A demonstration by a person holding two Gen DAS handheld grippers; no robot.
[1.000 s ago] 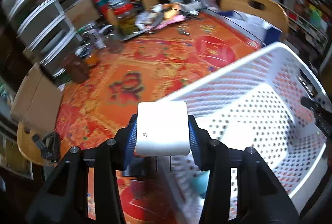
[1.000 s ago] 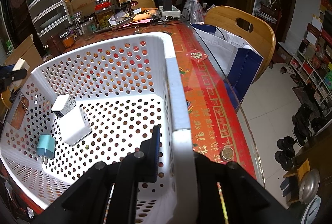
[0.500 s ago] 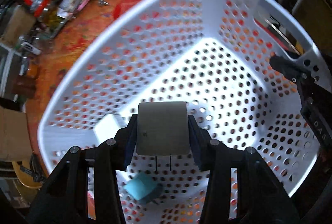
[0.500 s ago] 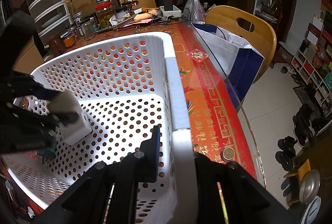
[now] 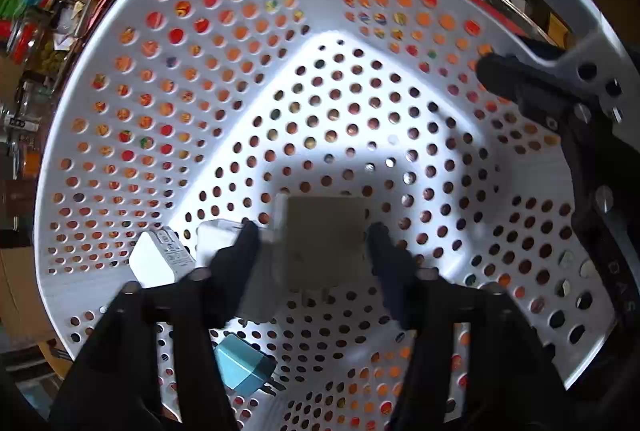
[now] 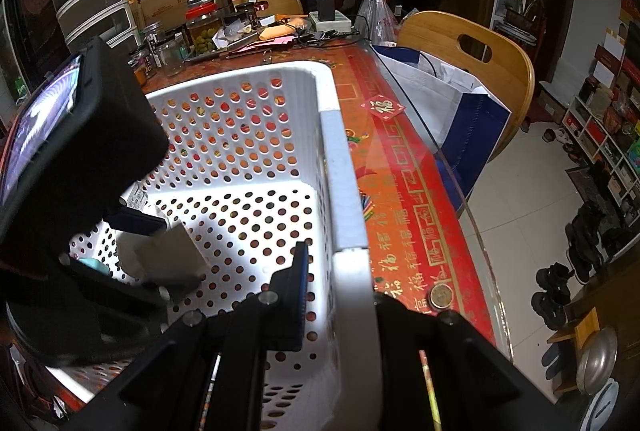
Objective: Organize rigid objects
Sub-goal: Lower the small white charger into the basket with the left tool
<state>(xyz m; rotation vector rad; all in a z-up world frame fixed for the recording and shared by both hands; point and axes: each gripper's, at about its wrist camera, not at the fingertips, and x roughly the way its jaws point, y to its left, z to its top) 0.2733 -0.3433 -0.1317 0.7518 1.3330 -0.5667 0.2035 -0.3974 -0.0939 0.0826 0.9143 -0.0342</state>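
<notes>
My left gripper (image 5: 312, 243) is low inside the white perforated basket (image 5: 248, 79). Its jaws stand apart, with small gaps on either side of a white plug adapter (image 5: 326, 243) that sits between them near the basket floor. Two more white adapters (image 5: 158, 259) lie at the left and a teal plug (image 5: 242, 365) lies below. My right gripper (image 6: 340, 295) is shut on the basket's right rim (image 6: 340, 167). In the right wrist view the adapter (image 6: 168, 251) shows under the left gripper's body.
The basket stands on a red patterned table (image 6: 404, 191) with a glass edge. Jars, papers and a power strip (image 6: 328, 17) crowd the far end. A wooden chair (image 6: 472, 47) with a white and blue bag stands at the right. A coin (image 6: 440, 297) lies near the rim.
My left gripper has swung from over the table into the basket and gone down to its floor. Its jaws have opened off the white adapter. My right gripper has stayed on the rim.
</notes>
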